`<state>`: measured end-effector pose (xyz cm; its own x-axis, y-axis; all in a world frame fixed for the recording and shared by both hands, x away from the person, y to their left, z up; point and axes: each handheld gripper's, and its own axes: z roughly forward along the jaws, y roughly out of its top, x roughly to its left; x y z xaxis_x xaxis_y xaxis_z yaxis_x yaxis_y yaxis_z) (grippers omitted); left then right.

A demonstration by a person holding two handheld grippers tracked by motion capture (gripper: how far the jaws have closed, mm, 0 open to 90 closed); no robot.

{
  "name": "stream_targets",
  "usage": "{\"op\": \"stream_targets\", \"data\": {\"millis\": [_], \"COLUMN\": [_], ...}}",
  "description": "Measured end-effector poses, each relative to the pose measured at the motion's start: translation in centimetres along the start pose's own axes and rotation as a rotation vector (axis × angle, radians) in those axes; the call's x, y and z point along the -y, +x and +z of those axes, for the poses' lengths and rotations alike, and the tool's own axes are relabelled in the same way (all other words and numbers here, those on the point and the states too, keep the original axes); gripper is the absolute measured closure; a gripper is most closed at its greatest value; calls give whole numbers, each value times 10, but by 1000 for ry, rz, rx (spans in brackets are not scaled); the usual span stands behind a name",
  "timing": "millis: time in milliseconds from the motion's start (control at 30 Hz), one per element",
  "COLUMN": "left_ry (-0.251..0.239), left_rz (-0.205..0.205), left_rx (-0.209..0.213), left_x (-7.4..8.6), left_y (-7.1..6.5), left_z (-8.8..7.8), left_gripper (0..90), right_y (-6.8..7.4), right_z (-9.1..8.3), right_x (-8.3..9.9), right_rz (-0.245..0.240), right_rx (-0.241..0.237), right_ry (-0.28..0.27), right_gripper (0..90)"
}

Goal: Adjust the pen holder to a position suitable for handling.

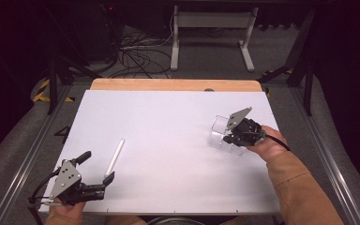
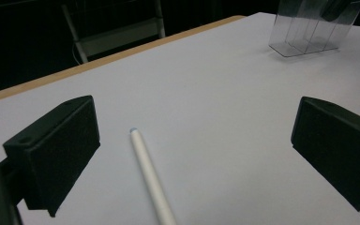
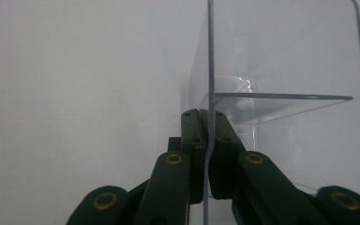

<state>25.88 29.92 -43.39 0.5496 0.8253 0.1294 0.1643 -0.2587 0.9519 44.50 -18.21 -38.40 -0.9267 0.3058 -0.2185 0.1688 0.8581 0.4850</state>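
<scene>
right gripper (image 1: 229, 133) pinches wall of clear holder (image 1: 219, 136) at table's (image 1: 178, 117) right; its own view shows pads clamping thin pane. left gripper (image 1: 96, 166) spread, white pen (image 2: 151, 180) lying between jaws.

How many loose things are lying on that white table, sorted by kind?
White pen: 1
Clear plastic holder: 1
Total: 2

The right gripper is clamped on a wall of the holder; the left gripper stands open around the pen's near end.
</scene>
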Motion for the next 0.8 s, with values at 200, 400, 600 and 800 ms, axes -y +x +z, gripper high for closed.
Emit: {"op": "stream_targets", "data": {"millis": [200,400,600,800], "left_ry": [1,3,1,1], "left_rz": [1,2,1,0], "left_rx": [0,3,3,6], "left_x": [0,0,0,1], "left_y": [0,0,0,1], "left_z": [0,0,0,0], "left_gripper": [22,22,22,22], "right_y": [8,20,33,46], "right_z": [-9,-10,3,28], "right_x": [-17,-45,-75,-106], "right_rz": [-49,-105,-166,-217], "right_rx": [3,-25,-70,-119], "right_ry": [-47,-87,-92,-84], "right_gripper": [866,864,862,862]}}
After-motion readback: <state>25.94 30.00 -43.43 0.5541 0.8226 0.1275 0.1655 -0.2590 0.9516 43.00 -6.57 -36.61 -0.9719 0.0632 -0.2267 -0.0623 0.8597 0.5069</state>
